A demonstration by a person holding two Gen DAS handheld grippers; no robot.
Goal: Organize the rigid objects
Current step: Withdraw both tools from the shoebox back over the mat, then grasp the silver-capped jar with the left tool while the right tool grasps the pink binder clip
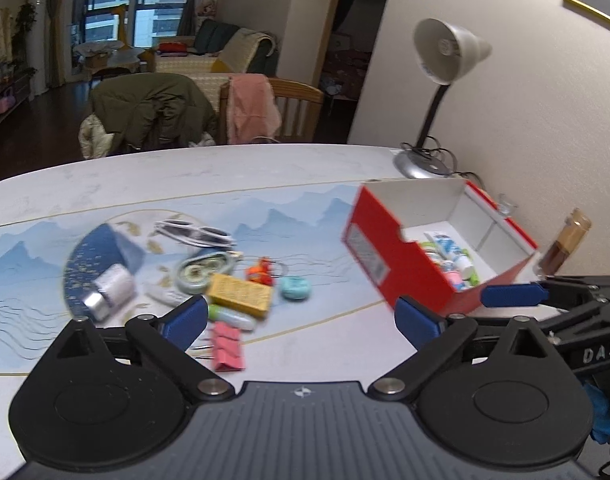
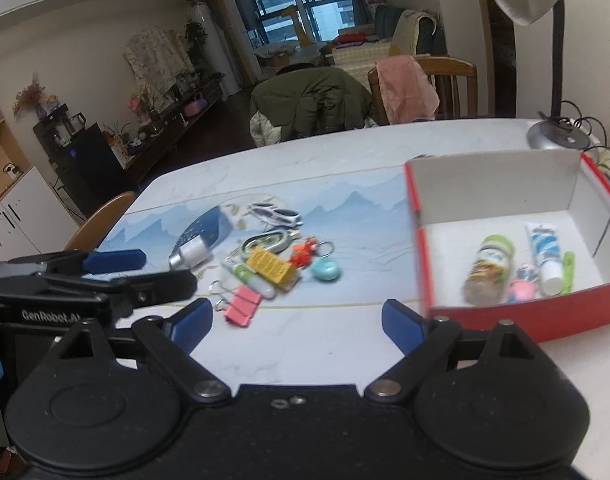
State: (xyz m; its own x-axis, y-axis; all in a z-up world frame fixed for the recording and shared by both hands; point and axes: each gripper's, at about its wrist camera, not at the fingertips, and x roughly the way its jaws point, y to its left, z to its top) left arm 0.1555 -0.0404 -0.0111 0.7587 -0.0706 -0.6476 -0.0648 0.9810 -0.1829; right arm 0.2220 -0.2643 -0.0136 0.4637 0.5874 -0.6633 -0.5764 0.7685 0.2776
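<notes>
A pile of small items lies on the blue table mat (image 1: pixel 325 208): white sunglasses (image 1: pixel 193 234), a yellow box (image 1: pixel 241 294), a teal round case (image 1: pixel 295 288), an orange keyring (image 1: pixel 261 270), pink binder clips (image 1: pixel 227 346) and a silver-capped cylinder (image 1: pixel 109 294). A red box (image 2: pixel 521 318) at the right holds a small jar (image 2: pixel 489 268), a white tube (image 2: pixel 545 256) and other bits. My left gripper (image 1: pixel 301 318) is open and empty above the near side of the pile. My right gripper (image 2: pixel 297 320) is open and empty between the pile and the red box.
A white desk lamp (image 1: pixel 445 56) stands at the table's far right by the wall. A brown bottle (image 1: pixel 565 244) stands right of the red box. Chairs draped with a green jacket (image 1: pixel 153 110) and a pink cloth (image 1: pixel 251 106) stand behind the table.
</notes>
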